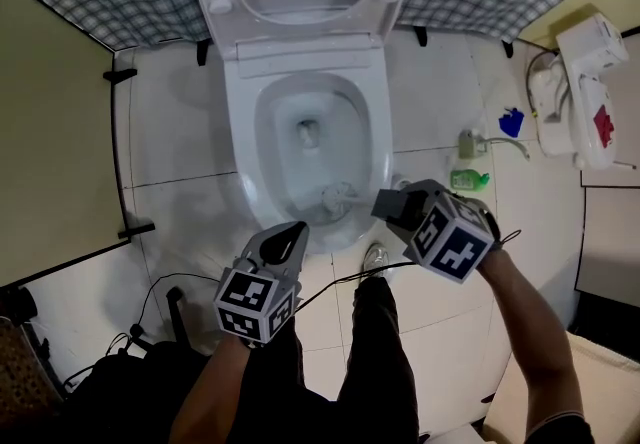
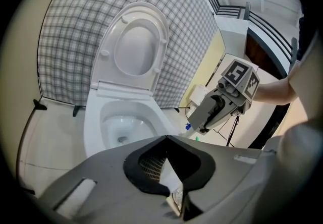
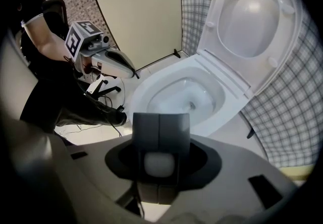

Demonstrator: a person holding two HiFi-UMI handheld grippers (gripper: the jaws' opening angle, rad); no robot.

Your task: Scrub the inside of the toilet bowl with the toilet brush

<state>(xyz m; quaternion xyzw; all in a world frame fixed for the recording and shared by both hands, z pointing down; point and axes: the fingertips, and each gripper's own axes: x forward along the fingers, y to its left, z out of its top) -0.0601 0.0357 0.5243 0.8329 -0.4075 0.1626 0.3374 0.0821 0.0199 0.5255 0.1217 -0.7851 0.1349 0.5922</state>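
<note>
The white toilet bowl (image 1: 378, 132) stands open with its lid up, also seen in the left gripper view (image 2: 121, 127) and the right gripper view (image 3: 181, 94). The brush head (image 1: 338, 197) rests inside the bowl against its front right wall. My right gripper (image 1: 392, 204) hangs over the bowl's front right rim, pointing steeply down, shut on the toilet brush's pale handle (image 3: 159, 162). My left gripper (image 1: 293, 235) hovers just in front of the bowl's near rim, jaws together and holding nothing.
A green bottle (image 1: 468, 179), a blue object (image 1: 512, 122) and a white fixture (image 1: 585, 102) sit on the tiled floor to the right. Cables (image 1: 180, 282) trail at lower left. The person's shoe (image 1: 377, 257) stands by the bowl's front. A beige partition (image 1: 50, 132) is at the left.
</note>
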